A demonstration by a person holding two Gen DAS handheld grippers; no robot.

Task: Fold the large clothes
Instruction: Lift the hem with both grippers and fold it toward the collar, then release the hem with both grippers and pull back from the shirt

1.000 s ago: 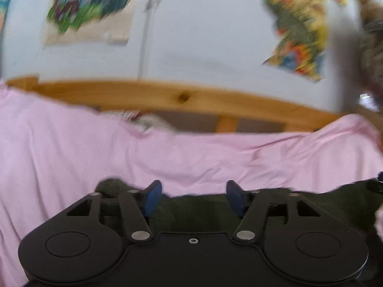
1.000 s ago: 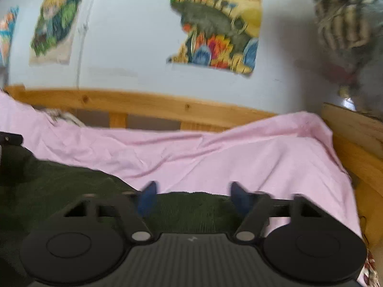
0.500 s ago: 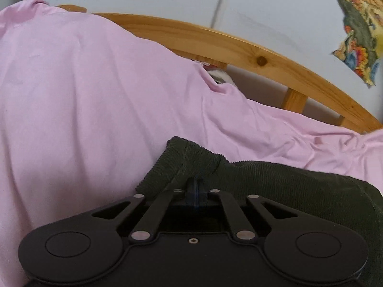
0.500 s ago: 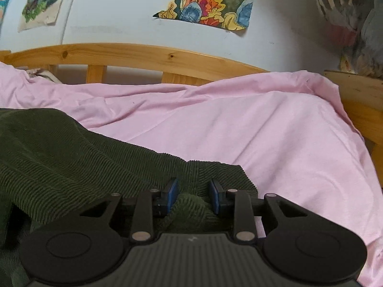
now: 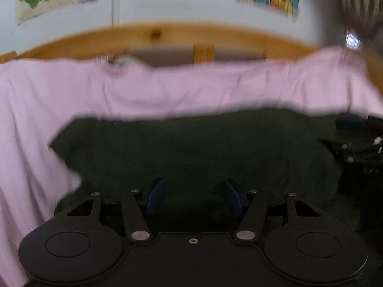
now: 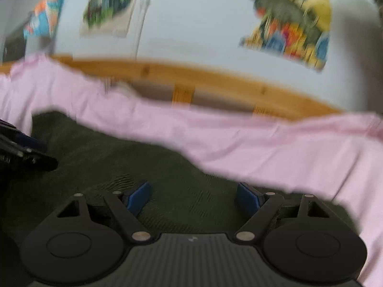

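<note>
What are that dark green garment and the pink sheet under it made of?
The dark green garment looks like corduroy or a ribbed knit: matte, with fine parallel ridges, though blur leaves this unsure. The pink sheet seems thin woven cotton: smooth, matte, softly creased.

Nothing readable here, honestly. Both views were smeared with motion blur. The posters (image 6: 290, 16) on the wall (image 6: 191, 24) were just blobs of colour, with no letters I could make out. The right gripper (image 6: 192, 196) had a small pale mark on its ribbed housing, more a logo squiggle than text, too small to read. The left gripper (image 5: 194, 197) showed only a screw hole, no lettering.
</note>
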